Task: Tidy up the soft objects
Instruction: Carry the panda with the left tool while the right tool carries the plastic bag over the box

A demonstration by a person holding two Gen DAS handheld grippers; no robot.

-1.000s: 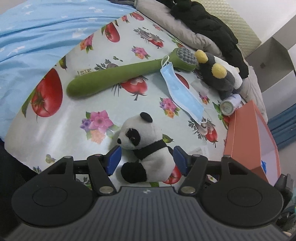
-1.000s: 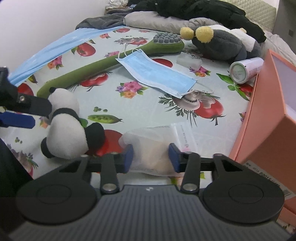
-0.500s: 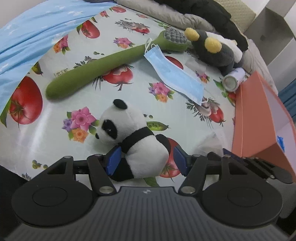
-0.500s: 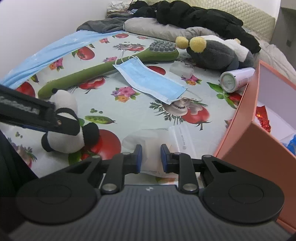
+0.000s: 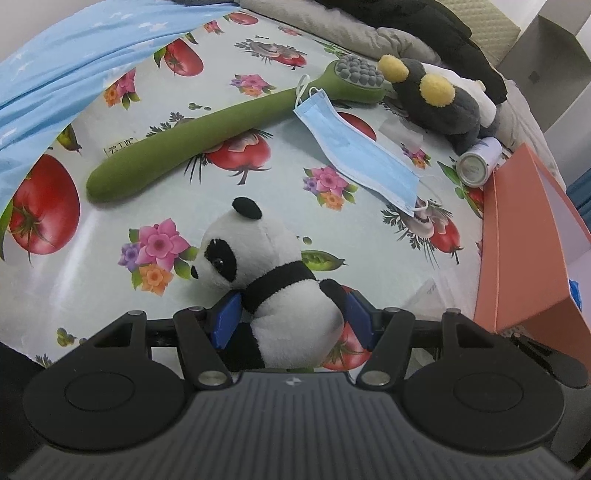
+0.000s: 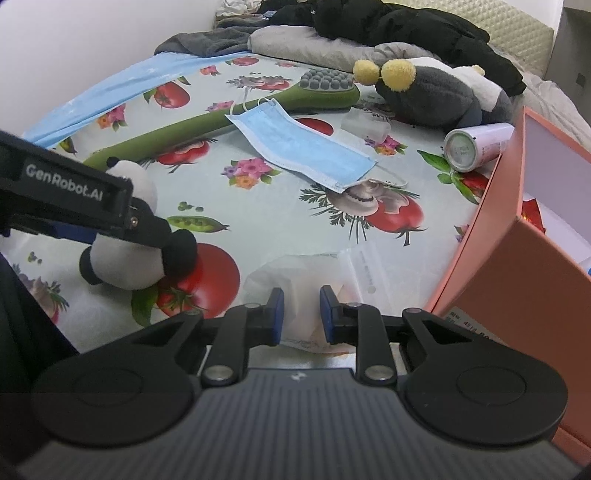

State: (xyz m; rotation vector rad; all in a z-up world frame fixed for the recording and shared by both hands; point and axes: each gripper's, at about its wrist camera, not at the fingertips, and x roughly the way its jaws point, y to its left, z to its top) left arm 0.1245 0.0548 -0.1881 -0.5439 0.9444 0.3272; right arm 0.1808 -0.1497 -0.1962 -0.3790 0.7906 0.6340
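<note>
A black-and-white panda plush (image 5: 280,295) lies on the flowered cloth (image 5: 258,206). My left gripper (image 5: 293,319) straddles its body, jaws open, with a blue pad close on either side. In the right wrist view the panda (image 6: 122,266) sits at the left under one black finger (image 6: 110,206) of the left gripper. My right gripper (image 6: 301,314) is shut on a crumpled clear plastic bag (image 6: 295,273) with something pale inside. It lies near the orange box (image 6: 517,258).
A long green plush brush (image 5: 207,147), a blue face mask (image 5: 354,155), a dark plush with yellow ears (image 5: 443,107) and a can (image 5: 476,162) lie further back. The open orange box (image 5: 524,240) stands at the right. Black clothes (image 6: 388,22) and a grey pillow (image 6: 295,44) line the back.
My left gripper slid forward so the panda sits deeper between its fingers, jaws unchanged. My right gripper's jaws narrowed onto the plastic bag.
</note>
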